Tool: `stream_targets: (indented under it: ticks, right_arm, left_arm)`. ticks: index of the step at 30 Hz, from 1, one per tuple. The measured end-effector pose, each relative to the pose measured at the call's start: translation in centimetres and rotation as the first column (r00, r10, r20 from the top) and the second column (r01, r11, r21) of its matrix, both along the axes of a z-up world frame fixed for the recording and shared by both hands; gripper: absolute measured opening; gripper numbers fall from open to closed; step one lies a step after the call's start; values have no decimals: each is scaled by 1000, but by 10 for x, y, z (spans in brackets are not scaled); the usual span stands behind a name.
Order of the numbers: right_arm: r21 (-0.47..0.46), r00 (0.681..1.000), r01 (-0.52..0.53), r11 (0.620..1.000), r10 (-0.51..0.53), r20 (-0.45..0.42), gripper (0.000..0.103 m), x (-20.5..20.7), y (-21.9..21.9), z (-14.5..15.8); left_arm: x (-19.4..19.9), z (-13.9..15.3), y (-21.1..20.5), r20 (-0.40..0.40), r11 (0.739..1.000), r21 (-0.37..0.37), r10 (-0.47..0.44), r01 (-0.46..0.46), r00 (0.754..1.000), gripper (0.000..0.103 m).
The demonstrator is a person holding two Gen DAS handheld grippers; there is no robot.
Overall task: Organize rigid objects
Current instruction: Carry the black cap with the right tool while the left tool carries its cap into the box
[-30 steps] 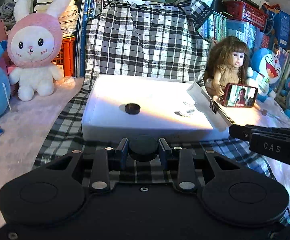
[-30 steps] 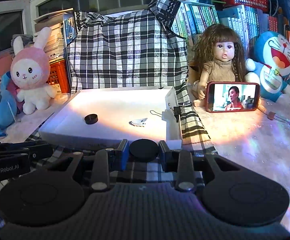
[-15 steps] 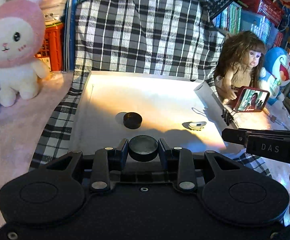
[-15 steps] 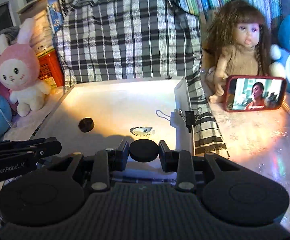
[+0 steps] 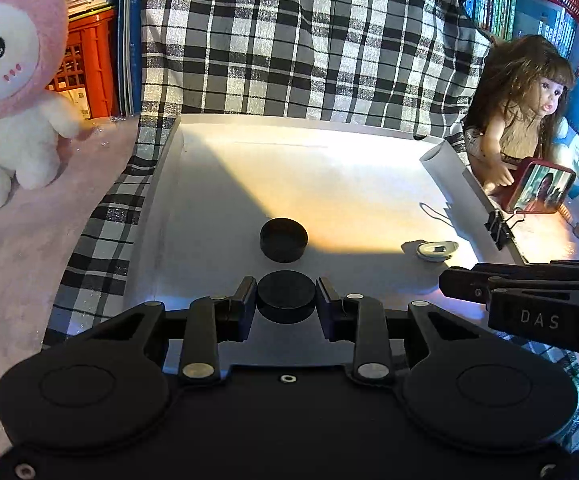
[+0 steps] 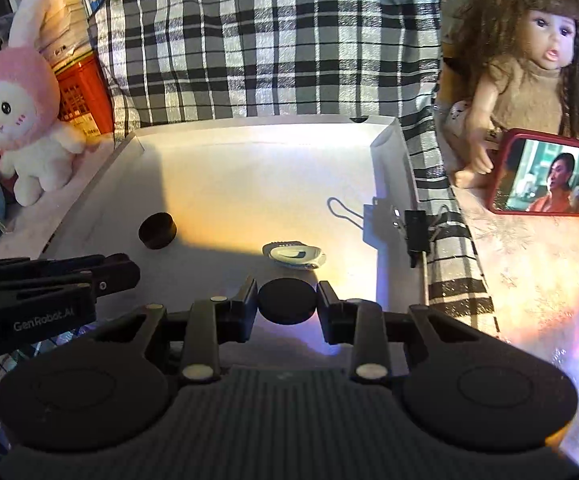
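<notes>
My left gripper (image 5: 286, 298) is shut on a black round cap and holds it over the front of a white tray (image 5: 329, 140). Another black cap (image 5: 283, 239) lies in the tray just beyond it; it also shows in the right wrist view (image 6: 156, 230). My right gripper (image 6: 286, 302) is shut on a second black cap over the tray's (image 6: 385, 168) front right part. A small silvery shell-like piece (image 6: 294, 255) lies in the tray just beyond it, also seen in the left wrist view (image 5: 436, 250).
A black binder clip (image 6: 416, 229) grips the tray's right wall. A doll (image 6: 529, 60) and a phone in a red case (image 6: 549, 178) stand to the right. A pink rabbit plush (image 5: 5, 80) stands to the left. Checked cloth (image 5: 289, 40) hangs behind the tray.
Both grippers have moved forward and lower over the tray with their caps. The loose cap and the silvery piece now lie close in front of them.
</notes>
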State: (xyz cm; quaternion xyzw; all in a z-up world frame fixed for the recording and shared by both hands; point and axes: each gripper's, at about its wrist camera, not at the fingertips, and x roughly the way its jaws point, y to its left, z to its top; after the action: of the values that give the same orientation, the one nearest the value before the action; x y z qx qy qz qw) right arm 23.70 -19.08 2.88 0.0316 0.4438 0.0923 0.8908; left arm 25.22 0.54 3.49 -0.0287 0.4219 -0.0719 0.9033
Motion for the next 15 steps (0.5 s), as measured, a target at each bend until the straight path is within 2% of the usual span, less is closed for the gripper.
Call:
stream_targets:
  ticks: [15]
  right_arm:
    - [-34,1000,12,999,-12,4,37,9,7,-13]
  left_arm:
    - [12,-13,-4,17,999,45,1,-2,1000,31]
